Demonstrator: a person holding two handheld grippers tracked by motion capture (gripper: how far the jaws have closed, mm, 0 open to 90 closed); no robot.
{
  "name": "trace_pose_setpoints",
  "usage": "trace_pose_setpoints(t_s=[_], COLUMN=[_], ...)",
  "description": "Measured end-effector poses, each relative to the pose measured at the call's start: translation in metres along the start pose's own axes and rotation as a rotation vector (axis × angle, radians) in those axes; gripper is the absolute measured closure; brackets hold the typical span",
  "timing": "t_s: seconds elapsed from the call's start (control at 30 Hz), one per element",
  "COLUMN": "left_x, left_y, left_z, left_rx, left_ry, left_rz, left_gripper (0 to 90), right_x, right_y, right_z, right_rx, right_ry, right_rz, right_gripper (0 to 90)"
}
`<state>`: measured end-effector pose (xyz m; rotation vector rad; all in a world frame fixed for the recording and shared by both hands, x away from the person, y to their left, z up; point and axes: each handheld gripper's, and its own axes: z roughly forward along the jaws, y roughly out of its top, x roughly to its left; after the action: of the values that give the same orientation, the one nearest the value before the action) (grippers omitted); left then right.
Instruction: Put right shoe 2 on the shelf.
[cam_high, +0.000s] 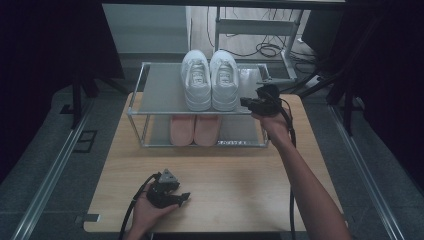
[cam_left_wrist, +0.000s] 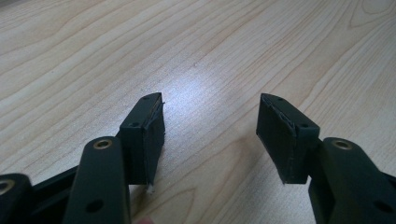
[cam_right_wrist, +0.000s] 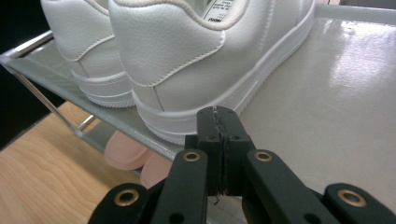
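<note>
Two sneakers: a white pair (cam_high: 210, 80) is set on the top shelf of the rack (cam_high: 165, 90), far centre.
Right gripper (cam_right_wrist: 218, 116): jaws pressed together, empty, just beside the right sneaker's heel.
Left gripper (cam_left_wrist: 210, 130): jaws wide, empty, resting on the near table (cam_high: 240, 175).
Risk: the sneaker could be nudged askew by the closed tips.
Hidden: pink slippers (cam_high: 194, 129) partly covered by the shelf.

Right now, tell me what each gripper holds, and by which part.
Nothing is held. The right gripper is shut and empty by the heel of the white shoe; the left gripper is open over the table.
</note>
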<state>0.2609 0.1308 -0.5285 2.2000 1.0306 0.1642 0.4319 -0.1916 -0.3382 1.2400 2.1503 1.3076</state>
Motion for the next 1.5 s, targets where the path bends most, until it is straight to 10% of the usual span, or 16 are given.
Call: trace_pose_setpoints(t_s=[0.57,1.5], left_x=[0.014,0.014], left_y=[-0.003,-0.005], left_z=[-0.008,-0.017], left_rx=[-0.027,-0.047], left_ry=[0.025,0.030], left_rz=[-0.045,-0.051], left_gripper=[42.0,42.0], right_x=[-0.007,-0.034], right_y=[-0.044,-0.203], right_z=[-0.046,-0.072], right_rx=[-0.071,-0.006], right_ry=[0.099,0.046], right_rz=[-0.049,0.046], right_gripper=[56.1,48.6])
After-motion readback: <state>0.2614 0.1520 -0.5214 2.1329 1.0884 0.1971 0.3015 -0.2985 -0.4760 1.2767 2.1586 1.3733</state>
